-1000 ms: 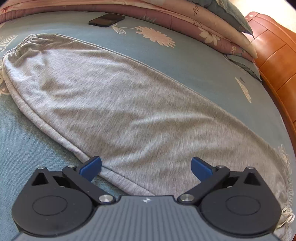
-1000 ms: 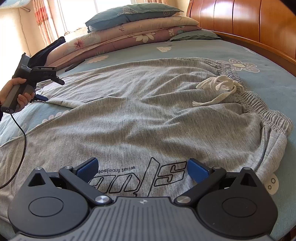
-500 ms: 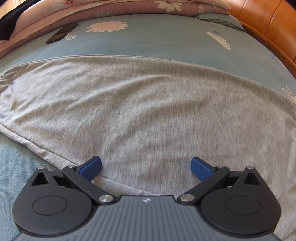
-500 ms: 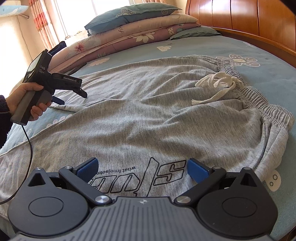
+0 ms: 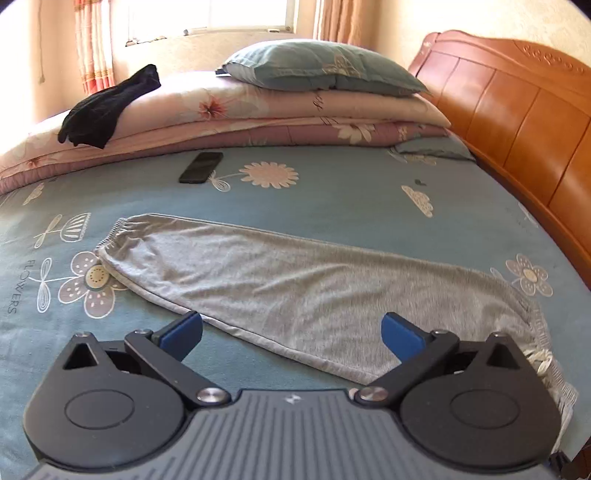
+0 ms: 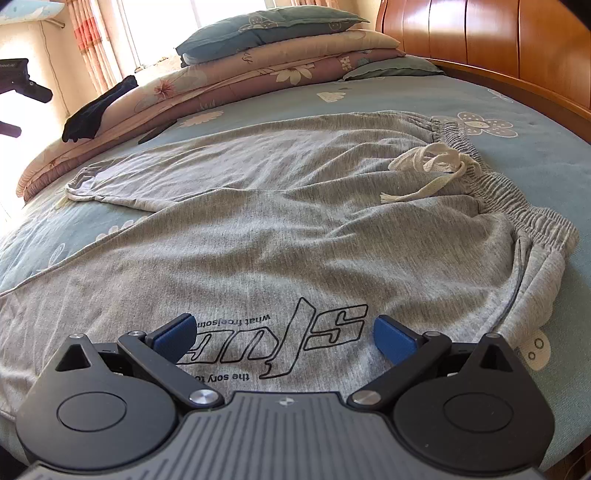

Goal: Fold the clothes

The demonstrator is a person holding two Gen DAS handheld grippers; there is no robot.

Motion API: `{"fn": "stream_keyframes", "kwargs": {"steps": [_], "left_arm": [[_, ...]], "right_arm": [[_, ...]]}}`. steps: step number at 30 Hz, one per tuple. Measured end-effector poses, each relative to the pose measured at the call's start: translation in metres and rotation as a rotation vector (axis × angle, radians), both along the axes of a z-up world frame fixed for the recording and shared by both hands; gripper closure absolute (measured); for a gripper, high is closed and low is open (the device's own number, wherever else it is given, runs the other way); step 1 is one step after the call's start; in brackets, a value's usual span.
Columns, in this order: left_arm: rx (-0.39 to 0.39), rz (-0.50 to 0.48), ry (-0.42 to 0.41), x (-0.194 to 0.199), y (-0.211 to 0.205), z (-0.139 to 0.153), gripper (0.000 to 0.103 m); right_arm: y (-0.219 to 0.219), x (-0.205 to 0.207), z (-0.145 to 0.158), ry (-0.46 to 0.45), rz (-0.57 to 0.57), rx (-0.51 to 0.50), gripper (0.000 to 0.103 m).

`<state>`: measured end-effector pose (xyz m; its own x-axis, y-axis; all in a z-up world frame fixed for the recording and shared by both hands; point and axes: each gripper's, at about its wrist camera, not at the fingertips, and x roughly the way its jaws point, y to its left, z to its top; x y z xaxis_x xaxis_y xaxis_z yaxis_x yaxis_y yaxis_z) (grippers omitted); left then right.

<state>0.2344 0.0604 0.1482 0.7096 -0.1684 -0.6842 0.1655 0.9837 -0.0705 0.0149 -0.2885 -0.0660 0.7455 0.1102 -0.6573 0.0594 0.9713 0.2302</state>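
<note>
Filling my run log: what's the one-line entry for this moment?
step: pre-grasp | grey sweatpants: spread on bed, unfolded | left gripper: jaws open, empty | right gripper: jaws open, empty

Sweatpants [image 6: 280,221] on bed [image 6: 498,96], before pillows [image 6: 273,26]

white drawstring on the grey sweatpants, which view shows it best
The right wrist view: the white drawstring lies knotted, fully visible, at the grey sweatpants' waistband. The left wrist view catches only a scrap at its right edge.

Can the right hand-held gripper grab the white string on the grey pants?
Probably yes. The right hand-held gripper is open, and the white string lies uncovered on top of the grey pants, nothing between them.
</note>
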Motion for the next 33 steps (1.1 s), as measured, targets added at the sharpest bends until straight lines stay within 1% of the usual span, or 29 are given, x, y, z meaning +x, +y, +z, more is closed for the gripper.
{"fn": "stream_keyframes", "kwargs": {"steps": [2, 5, 8, 10, 12, 14, 15, 18, 20, 22, 25, 26, 27, 29, 30, 31, 32, 33], "left_arm": [[-0.004, 0.049, -0.023, 0.005, 0.019, 0.007, 0.001], [-0.017, 0.103, -0.039, 0.028, 0.045, 0.006, 0.001], [-0.057, 0.136, -0.039, 0.062, 0.066, -0.009, 0.001], [-0.100, 0.142, -0.015, 0.087, 0.078, -0.022, 0.001], [-0.138, 0.157, 0.006, 0.118, 0.089, -0.047, 0.001], [-0.174, 0.164, 0.036, 0.147, 0.098, -0.073, 0.001], [-0.191, 0.169, 0.047, 0.161, 0.102, -0.086, 0.001], [-0.220, 0.191, 0.064, 0.197, 0.109, -0.126, 0.001], [-0.231, 0.213, 0.083, 0.215, 0.115, -0.149, 0.001], [-0.244, 0.241, 0.104, 0.230, 0.122, -0.170, 0.001], [-0.286, 0.269, 0.144, 0.239, 0.135, -0.194, 0.001], [-0.286, 0.274, 0.152, 0.239, 0.139, -0.200, 0.001], [-0.262, 0.285, 0.140, 0.238, 0.141, -0.201, 0.001], [-0.182, 0.334, 0.099, 0.233, 0.145, -0.199, 0.001], [-0.152, 0.383, 0.093, 0.233, 0.149, -0.197, 0.001], [-0.146, 0.423, 0.095, 0.233, 0.154, -0.197, 0.001], [-0.166, 0.445, 0.100, 0.235, 0.159, -0.195, 0.001], [-0.207, 0.449, 0.092, 0.234, 0.162, -0.192, 0.001]], "right_arm": [[-0.002, -0.005, 0.003, -0.004, 0.016, 0.025, 0.000], [-0.007, -0.012, 0.010, -0.057, 0.065, 0.126, 0.000], [-0.005, -0.017, 0.019, -0.128, 0.088, 0.160, 0.000], [-0.001, -0.011, 0.025, -0.134, 0.115, 0.163, 0.000], [0.008, 0.005, 0.032, -0.108, 0.192, 0.139, 0.000], [0.018, 0.020, 0.036, -0.119, 0.254, 0.090, 0.000], [0.022, 0.027, 0.036, -0.131, 0.265, 0.069, 0.000], [0.029, 0.041, 0.029, -0.123, 0.273, 0.064, 0.000], [0.028, 0.047, 0.021, -0.089, 0.274, 0.090, 0.000], [0.025, 0.051, 0.018, -0.078, 0.265, 0.100, 0.000], [0.016, 0.056, 0.010, -0.043, 0.226, 0.131, 0.000], [0.012, 0.059, 0.006, -0.018, 0.208, 0.154, 0.000], [0.009, 0.061, 0.003, -0.002, 0.195, 0.174, 0.000], [0.004, 0.061, 0.001, -0.002, 0.177, 0.205, 0.000], [0.003, 0.060, 0.001, -0.004, 0.174, 0.207, 0.000], [0.004, 0.060, 0.000, -0.004, 0.175, 0.202, 0.000], [0.005, 0.059, 0.000, -0.004, 0.176, 0.194, 0.000], [0.006, 0.059, 0.000, -0.004, 0.179, 0.182, 0.000]]}}
